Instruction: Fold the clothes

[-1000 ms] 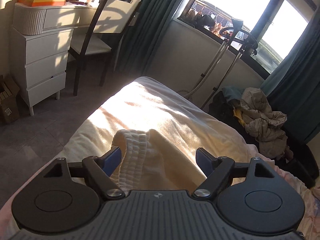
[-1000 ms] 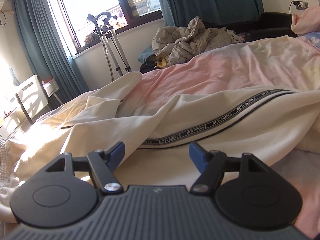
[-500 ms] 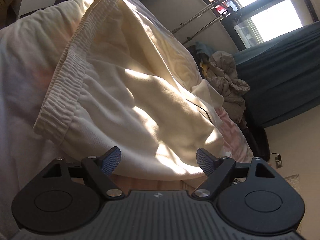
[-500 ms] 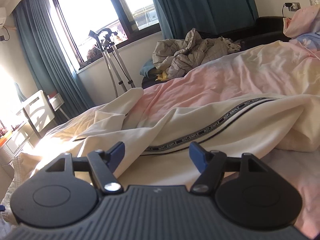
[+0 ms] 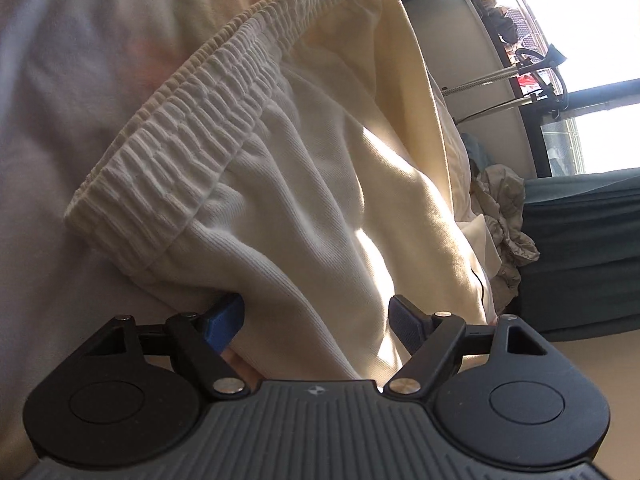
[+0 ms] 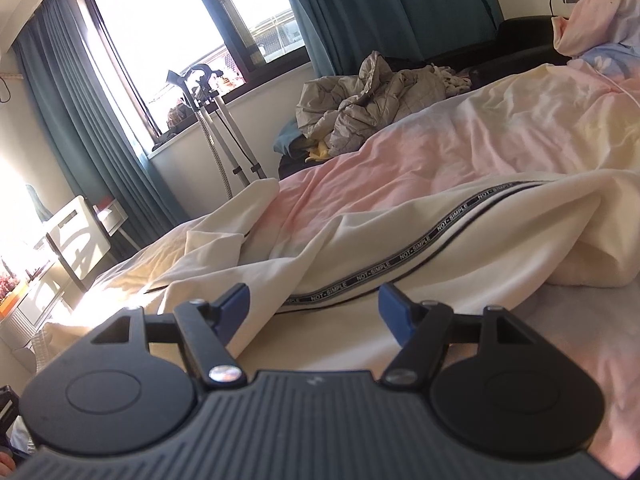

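Lying rumpled across the pink bedspread [image 6: 460,152], the cream trousers [image 5: 320,184] filled the left wrist view, their ribbed elastic waistband [image 5: 180,152] nearest the camera. The left gripper [image 5: 316,320] stood wide, the fabric's edge running between its blue pads [image 5: 402,322]; one pad seemed to touch the cloth, though shadow made that uncertain. The right gripper [image 6: 312,306] was also spread wide, hovering just before the leg with the lettered side stripe [image 6: 420,240], gripping nothing.
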Motion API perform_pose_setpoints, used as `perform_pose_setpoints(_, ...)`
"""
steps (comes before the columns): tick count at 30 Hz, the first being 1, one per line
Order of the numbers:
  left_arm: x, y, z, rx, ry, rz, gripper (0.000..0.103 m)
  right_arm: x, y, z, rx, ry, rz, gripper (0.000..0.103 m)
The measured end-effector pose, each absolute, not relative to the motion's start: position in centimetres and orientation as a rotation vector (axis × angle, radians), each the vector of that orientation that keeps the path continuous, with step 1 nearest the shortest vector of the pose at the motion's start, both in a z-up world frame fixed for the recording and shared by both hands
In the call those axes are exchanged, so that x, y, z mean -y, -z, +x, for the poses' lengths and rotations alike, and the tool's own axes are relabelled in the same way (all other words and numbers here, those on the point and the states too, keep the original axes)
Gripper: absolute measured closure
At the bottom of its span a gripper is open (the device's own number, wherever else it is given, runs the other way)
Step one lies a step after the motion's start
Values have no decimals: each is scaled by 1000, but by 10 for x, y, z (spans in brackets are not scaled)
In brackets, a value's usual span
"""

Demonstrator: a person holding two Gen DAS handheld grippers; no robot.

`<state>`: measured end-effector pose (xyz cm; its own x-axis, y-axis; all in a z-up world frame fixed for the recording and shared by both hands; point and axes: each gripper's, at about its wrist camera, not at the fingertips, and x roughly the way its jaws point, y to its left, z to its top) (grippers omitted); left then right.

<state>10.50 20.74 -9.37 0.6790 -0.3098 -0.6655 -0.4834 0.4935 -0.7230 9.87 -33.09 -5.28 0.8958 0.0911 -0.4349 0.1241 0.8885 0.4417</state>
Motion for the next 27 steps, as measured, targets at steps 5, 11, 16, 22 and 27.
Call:
perform_pose_setpoints(5,-213,91,101,-814,-135,-1081,62,329,57,105,-473,-1,518,31)
perform_pose_setpoints(11,-222,82,93,-716,-110,-1094,98,322,64,132,-493,12,499,31)
perform_pose_setpoints(16,-228,61,84,-601,-68,-1079,99,330,74,182,-532,-7,596,31)
perform_pose_setpoints(22,-239,39,70,-485,-55,-1005,99,339,96,245,-589,7,842,31)
perform_pose_setpoints(27,-243,29,61,-448,-16,-995,100,340,95,269,-641,83,919,31)
